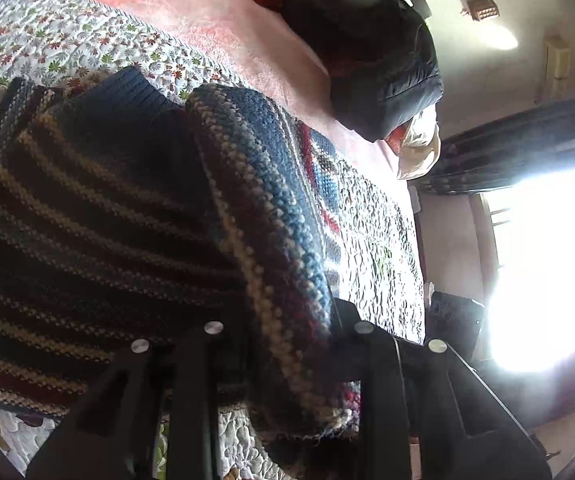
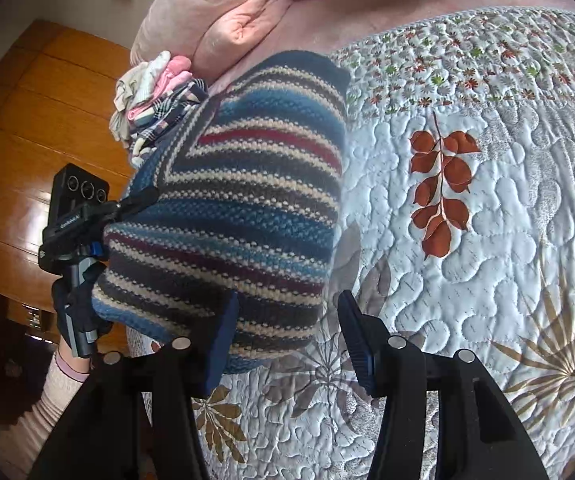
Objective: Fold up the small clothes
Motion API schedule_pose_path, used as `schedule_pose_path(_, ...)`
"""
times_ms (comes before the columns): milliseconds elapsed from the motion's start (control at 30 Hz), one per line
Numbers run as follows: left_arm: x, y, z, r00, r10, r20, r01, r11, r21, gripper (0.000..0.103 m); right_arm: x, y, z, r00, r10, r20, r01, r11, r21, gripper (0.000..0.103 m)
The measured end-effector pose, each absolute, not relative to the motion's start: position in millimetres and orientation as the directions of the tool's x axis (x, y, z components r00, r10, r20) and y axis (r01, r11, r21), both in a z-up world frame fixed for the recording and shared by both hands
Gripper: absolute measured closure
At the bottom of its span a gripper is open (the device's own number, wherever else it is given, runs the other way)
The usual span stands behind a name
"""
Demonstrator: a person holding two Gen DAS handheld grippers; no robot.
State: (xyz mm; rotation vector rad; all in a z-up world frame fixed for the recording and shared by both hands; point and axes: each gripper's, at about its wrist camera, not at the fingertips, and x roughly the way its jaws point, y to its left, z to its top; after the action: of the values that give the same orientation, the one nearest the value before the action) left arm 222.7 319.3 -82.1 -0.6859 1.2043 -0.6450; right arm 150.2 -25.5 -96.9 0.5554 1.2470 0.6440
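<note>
Quilted bed (image 2: 487, 240): left tool (image 2: 143, 196) pinching striped sweater (image 2: 239, 216); right tool (image 2: 287, 332) spread.

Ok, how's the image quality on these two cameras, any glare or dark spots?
Left wrist view: the window is blown out white, leaving the near face of the striped sweater in dark shadow. Right wrist view: evenly lit, the sweater and quilt sharp, with fisheye bending at the edges.
</note>
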Motion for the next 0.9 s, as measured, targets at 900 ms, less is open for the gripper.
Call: schedule_pose_path(900, 210.9, 428.6, -141.9, 0.25, -0.737, -0.627, 0.016, 0.651, -0.759, 0.076, 159.8, 44.6, -108.8, 0.093, 0.723, -0.684, -0.199, 0.687, 0.699, 0.046)
